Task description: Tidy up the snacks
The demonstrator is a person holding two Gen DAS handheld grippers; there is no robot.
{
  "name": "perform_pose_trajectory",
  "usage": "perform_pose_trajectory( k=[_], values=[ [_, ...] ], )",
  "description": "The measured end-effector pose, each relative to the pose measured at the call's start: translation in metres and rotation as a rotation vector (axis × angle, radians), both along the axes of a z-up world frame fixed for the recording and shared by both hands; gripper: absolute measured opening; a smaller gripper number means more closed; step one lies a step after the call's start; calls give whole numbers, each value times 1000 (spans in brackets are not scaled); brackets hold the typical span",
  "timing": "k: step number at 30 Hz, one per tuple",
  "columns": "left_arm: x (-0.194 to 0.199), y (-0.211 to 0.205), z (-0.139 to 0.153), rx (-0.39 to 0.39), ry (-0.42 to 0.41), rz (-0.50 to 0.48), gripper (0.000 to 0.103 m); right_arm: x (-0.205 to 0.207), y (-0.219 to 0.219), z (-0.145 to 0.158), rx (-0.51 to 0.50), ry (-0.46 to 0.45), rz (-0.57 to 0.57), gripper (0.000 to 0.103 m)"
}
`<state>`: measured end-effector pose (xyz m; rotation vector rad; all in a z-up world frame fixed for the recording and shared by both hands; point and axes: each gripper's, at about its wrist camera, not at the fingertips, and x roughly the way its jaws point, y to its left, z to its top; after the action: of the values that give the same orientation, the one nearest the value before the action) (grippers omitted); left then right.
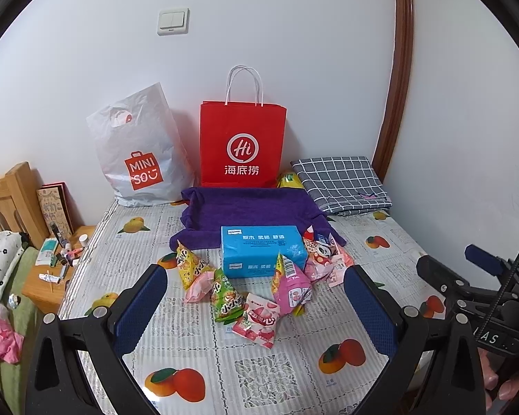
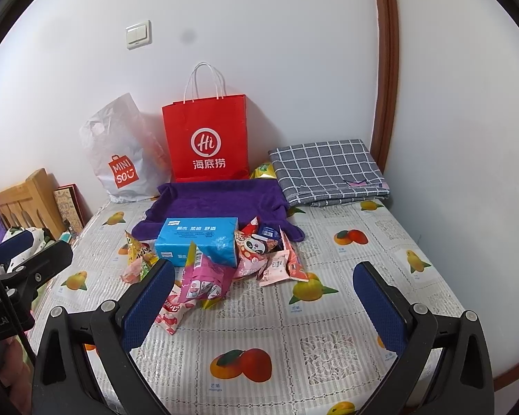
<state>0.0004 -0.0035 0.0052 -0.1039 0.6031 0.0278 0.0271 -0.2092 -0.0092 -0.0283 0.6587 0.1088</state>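
Ahead of both grippers, on the fruit-print table, snack packets lie in a loose pile around the front of a blue tissue box, well short of the red bag and white bag standing at the wall.

Left gripper: jaws spread, nothing held. The pink packet lies almost dead centre between its fingers, just ahead, long axis running roughly fore-aft. The green packet touches its left edge.

Right gripper: jaws spread, empty. The pile sits left of its centreline; the magenta pouch is just beside its left finger.

Judgement: left is nearer and better lined up, so a straight advance onto the pink packet. The overlapping neighbours could drag along.
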Motion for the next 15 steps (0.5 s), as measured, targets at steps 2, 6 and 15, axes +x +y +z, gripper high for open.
perform_pose_trajectory(
  k=[2,6,15],
  values=[
    [2,0,0,5,6,-1,102,2,-1,0,0,-1,-4,102],
    [11,1,-3,11,32,-7,102,7,-1,-2,2,-3,1,102],
    [37,14,-19,-2,72,-6,102,36,-9,-15,10,1,-1,102]
  ],
)
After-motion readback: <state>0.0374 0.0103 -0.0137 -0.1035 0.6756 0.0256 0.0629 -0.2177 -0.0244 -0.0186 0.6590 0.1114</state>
